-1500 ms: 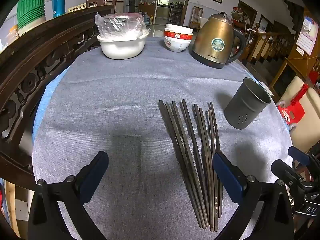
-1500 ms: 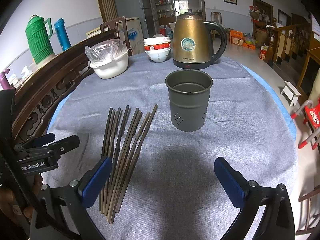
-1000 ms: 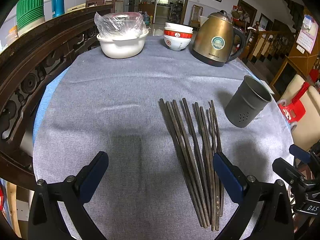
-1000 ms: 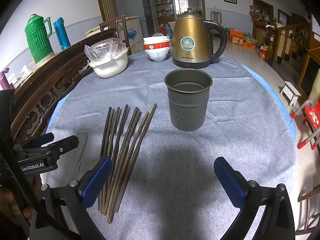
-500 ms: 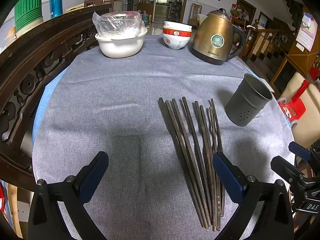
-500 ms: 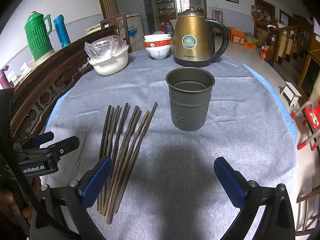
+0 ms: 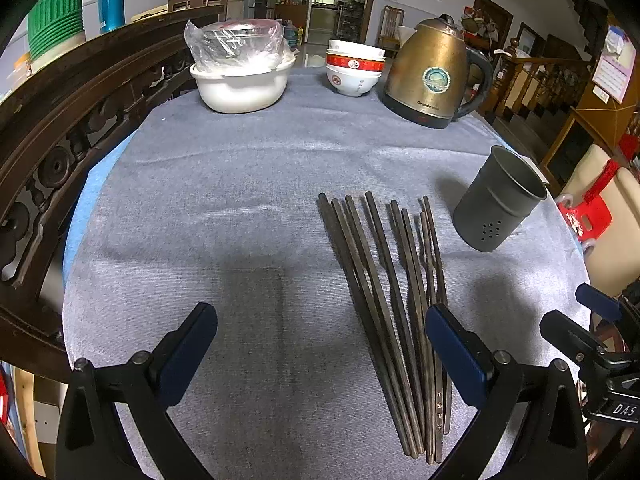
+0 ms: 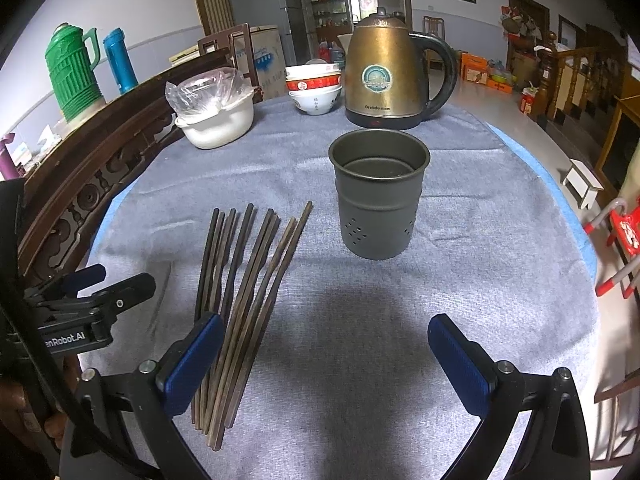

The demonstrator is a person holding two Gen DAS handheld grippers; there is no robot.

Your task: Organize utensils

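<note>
Several dark wooden chopsticks (image 7: 384, 288) (image 8: 244, 288) lie fanned out on the grey tablecloth. A dark grey metal utensil holder (image 7: 498, 200) (image 8: 378, 196) stands upright and looks empty, just right of their far tips. My left gripper (image 7: 320, 344) hovers open over the cloth, its right finger above the near ends of the chopsticks. My right gripper (image 8: 326, 354) is open too, with its left finger over the chopsticks and the holder straight ahead. Neither holds anything.
At the table's far side stand a bronze electric kettle (image 7: 434, 76) (image 8: 386, 76), stacked red-and-white bowls (image 7: 352, 68) (image 8: 316, 88) and a white pot with a plastic bag (image 7: 242, 72) (image 8: 214, 108). A carved dark wooden chair back (image 7: 68, 120) borders the left edge.
Both grippers have drifted slightly, so the table scene shifts a little in each view. The chopsticks and holder have not moved, and both grippers stay open.
</note>
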